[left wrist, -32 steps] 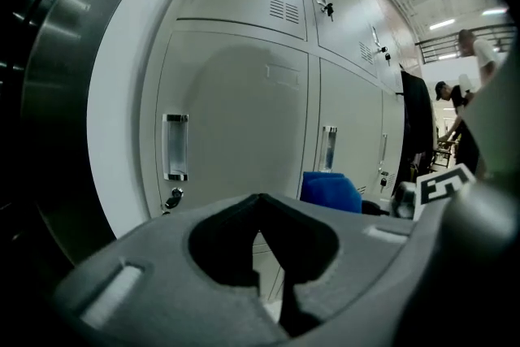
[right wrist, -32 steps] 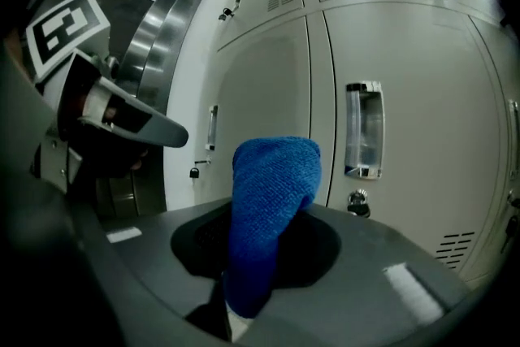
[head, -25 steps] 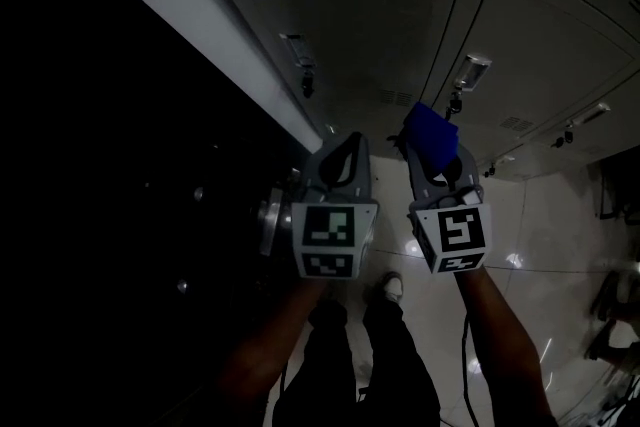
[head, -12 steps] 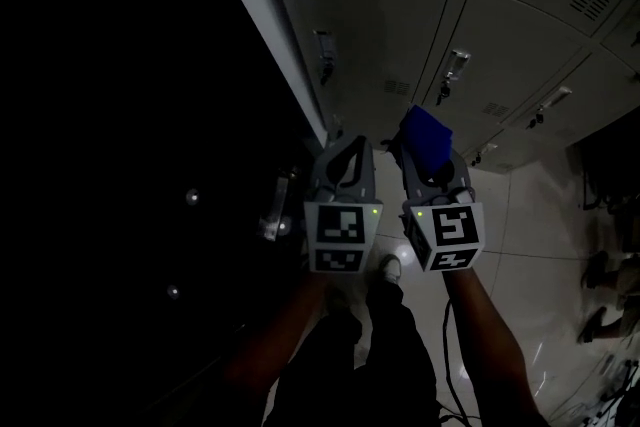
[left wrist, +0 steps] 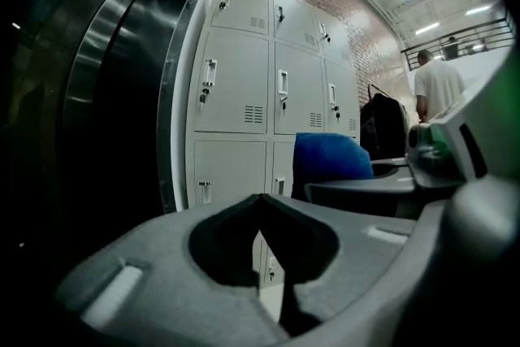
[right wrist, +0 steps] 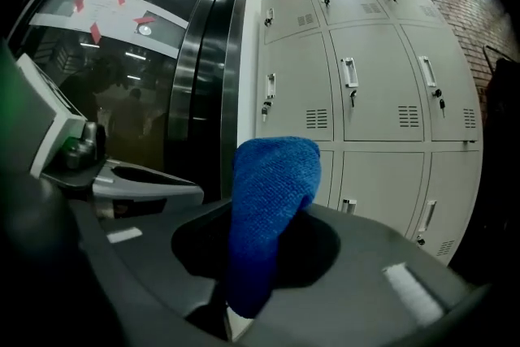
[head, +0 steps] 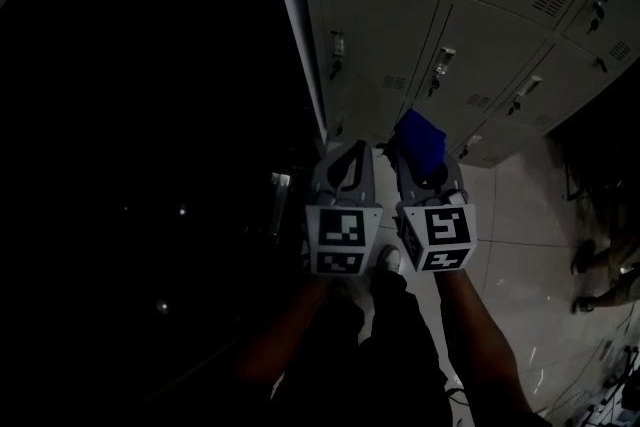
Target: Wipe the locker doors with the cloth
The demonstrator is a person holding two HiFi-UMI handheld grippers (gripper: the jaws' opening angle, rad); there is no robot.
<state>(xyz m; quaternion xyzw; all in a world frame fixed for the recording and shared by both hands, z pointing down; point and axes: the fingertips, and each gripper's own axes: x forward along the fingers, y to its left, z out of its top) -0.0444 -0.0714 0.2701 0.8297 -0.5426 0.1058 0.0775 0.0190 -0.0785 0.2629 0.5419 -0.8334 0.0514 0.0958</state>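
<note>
Left hand-held gripper (left wrist: 260, 201): your jaws here are pressed together, with only a thin slit showing between them and nothing in it.
Right hand-held gripper (right wrist: 272, 214): your jaws here are pinching the cloth (right wrist: 275, 166) low on its fold.
Cloth condition: blue knit, folded over. It stands up out of the jaws, its rounded top leaning toward the right jaw.
Locker doors (head: 385, 35): grey metal, set in rows. Every door in view is shut, and each has a vent slot and a handle with a lock.
Cloth position: held in the air in front of the lower rows, apart from the doors, with no contact showing in any view.
Gripper placement: you hold the two side by side, close together, marker cubes toward you. Both noses point at the foot of the lockers.
Dark panel (right wrist: 195, 85): glossy and curved with metal trim. It adjoins the lockers' left edge and reflects ceiling lights.
Floor (head: 520, 245): pale, shiny tiles.
Shoe (head: 390, 260): yours, visible just below the marker cubes.
Brick wall (left wrist: 357, 28): rises above and behind the locker bank.
Bystander (left wrist: 435, 85): a person in a white top, far to the right in the left gripper view, well apart from you.
</note>
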